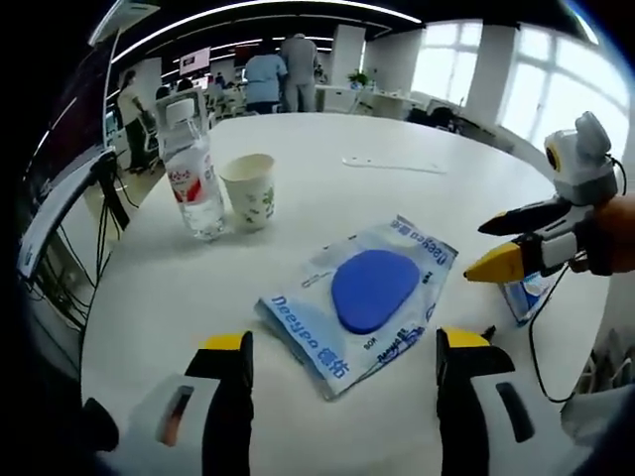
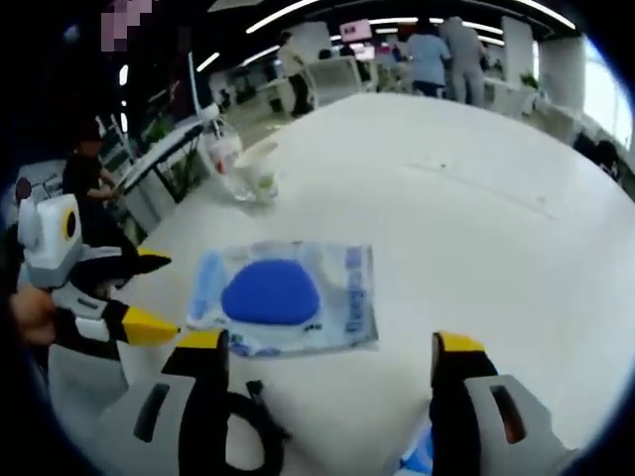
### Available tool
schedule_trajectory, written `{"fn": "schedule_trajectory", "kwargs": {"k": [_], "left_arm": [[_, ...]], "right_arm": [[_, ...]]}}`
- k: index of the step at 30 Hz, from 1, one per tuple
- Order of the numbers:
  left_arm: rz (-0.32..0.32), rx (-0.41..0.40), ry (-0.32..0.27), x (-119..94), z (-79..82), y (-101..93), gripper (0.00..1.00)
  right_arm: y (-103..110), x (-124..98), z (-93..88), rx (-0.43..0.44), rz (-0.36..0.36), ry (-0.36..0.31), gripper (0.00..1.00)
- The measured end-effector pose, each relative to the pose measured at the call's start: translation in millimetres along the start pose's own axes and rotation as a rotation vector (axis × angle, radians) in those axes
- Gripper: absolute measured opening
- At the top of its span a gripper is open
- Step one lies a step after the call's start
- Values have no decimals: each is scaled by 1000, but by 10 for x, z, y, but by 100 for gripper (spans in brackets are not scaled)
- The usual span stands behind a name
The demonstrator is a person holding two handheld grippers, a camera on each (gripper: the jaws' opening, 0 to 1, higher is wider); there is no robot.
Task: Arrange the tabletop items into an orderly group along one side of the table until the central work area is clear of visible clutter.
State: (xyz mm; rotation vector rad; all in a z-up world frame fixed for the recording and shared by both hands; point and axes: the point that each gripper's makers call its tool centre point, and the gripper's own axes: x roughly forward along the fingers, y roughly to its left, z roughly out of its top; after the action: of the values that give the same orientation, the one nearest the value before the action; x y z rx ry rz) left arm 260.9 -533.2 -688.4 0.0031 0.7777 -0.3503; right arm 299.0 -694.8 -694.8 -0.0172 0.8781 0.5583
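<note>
A clear plastic packet holding a blue pad (image 1: pixel 372 293) lies flat on the white round table (image 1: pixel 327 139), just ahead of my left gripper (image 1: pixel 347 347), which is open and holds nothing. A water bottle (image 1: pixel 193 178) and a paper cup (image 1: pixel 248 190) stand together at the far left. My right gripper (image 1: pixel 478 250) comes in from the right, open, beside the packet's right corner. In the right gripper view the same packet (image 2: pixel 283 296) lies ahead of the open right gripper (image 2: pixel 329 347), with the left gripper (image 2: pixel 164 296) at its left edge. The bottle (image 2: pixel 223 159) and cup (image 2: pixel 260 171) stand beyond.
A small blue-and-white packet (image 1: pixel 524 296) lies under the right gripper near the table edge. A thin white strip (image 1: pixel 392 164) rests far across the table. A black cable (image 2: pixel 248 416) lies near the right gripper's jaws. People (image 1: pixel 283 69) stand at desks behind the table.
</note>
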Motion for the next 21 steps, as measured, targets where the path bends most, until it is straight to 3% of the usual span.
{"fn": "schedule_trajectory", "kwargs": {"k": [8, 21], "left_arm": [[8, -3, 15, 92, 5, 25, 83], [-22, -27, 61, 250, -53, -24, 96]], "right_arm": [[-12, 128, 15, 42, 27, 23, 90], [-89, 250, 141, 33, 25, 24, 92]]}}
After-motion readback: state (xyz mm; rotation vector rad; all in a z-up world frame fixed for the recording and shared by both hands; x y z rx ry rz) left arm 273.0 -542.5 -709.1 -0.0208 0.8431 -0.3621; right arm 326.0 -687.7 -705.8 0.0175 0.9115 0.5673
